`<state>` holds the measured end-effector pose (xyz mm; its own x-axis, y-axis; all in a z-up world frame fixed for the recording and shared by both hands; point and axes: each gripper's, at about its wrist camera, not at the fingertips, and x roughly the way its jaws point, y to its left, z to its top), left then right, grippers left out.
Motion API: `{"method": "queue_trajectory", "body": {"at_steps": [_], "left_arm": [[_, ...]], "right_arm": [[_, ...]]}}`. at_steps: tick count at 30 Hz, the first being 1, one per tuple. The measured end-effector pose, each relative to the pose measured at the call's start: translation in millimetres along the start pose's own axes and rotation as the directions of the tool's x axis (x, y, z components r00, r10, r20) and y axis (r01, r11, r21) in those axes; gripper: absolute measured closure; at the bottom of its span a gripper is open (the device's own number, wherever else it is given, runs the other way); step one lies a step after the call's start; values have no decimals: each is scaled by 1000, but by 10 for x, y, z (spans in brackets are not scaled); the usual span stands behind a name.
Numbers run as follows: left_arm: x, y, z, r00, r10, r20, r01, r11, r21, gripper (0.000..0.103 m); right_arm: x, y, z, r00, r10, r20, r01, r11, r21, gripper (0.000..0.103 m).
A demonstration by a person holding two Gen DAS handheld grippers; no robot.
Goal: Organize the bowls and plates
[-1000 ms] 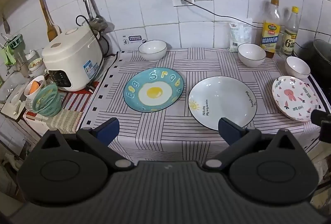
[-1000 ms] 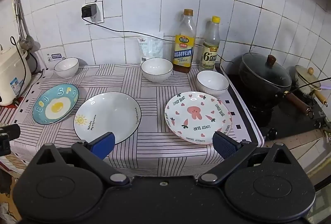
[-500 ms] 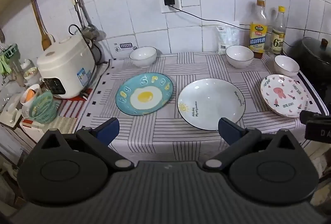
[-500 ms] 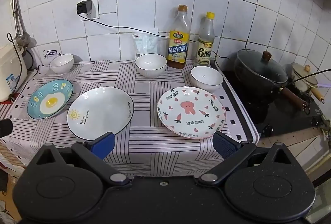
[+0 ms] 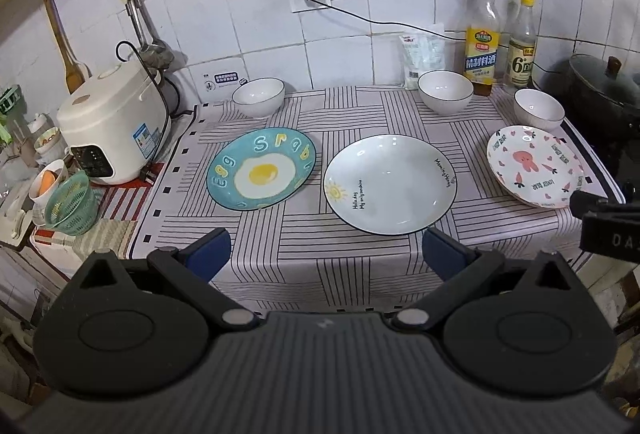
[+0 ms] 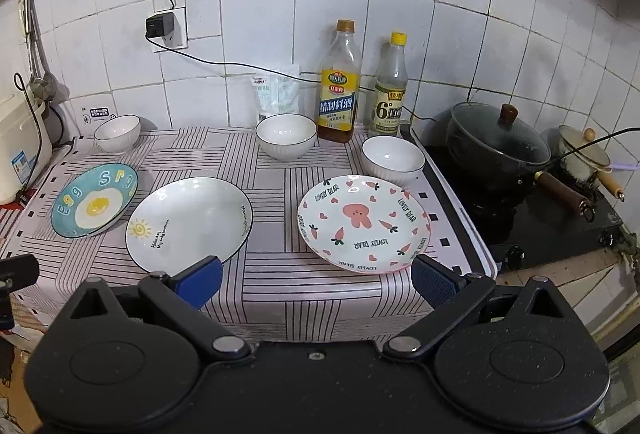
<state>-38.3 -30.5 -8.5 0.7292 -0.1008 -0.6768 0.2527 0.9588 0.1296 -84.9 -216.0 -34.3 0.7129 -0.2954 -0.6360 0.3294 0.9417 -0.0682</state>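
Observation:
Three plates lie in a row on the striped cloth: a blue egg plate (image 5: 262, 169) (image 6: 95, 205), a white sun plate (image 5: 390, 184) (image 6: 189, 224) and a pink rabbit plate (image 5: 535, 165) (image 6: 363, 224). Three white bowls stand behind them: left (image 5: 258, 97) (image 6: 117, 133), middle (image 5: 445, 91) (image 6: 286, 136), right (image 5: 539, 109) (image 6: 393, 158). My left gripper (image 5: 324, 257) is open and empty at the front edge, before the egg and sun plates. My right gripper (image 6: 316, 280) is open and empty before the sun and rabbit plates.
A rice cooker (image 5: 113, 127) and a green basket (image 5: 72, 202) stand at the left. Two bottles (image 6: 339, 83) (image 6: 391, 87) and a bag (image 6: 277, 91) stand by the tiled wall. A lidded black pot (image 6: 496, 143) sits on the stove at the right.
Both grippers have pulled back and up a little from the counter, so the plates and bowls look smaller and more centred. Nothing on the counter has moved.

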Motion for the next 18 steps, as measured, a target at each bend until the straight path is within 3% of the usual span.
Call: {"method": "queue_trajectory", "body": {"at_steps": [18], "left_arm": [[18, 20, -42, 1000, -11, 2, 11, 998, -54, 0]], "right_arm": [[-73, 35, -102, 997, 14, 76, -10, 998, -60, 1]]}}
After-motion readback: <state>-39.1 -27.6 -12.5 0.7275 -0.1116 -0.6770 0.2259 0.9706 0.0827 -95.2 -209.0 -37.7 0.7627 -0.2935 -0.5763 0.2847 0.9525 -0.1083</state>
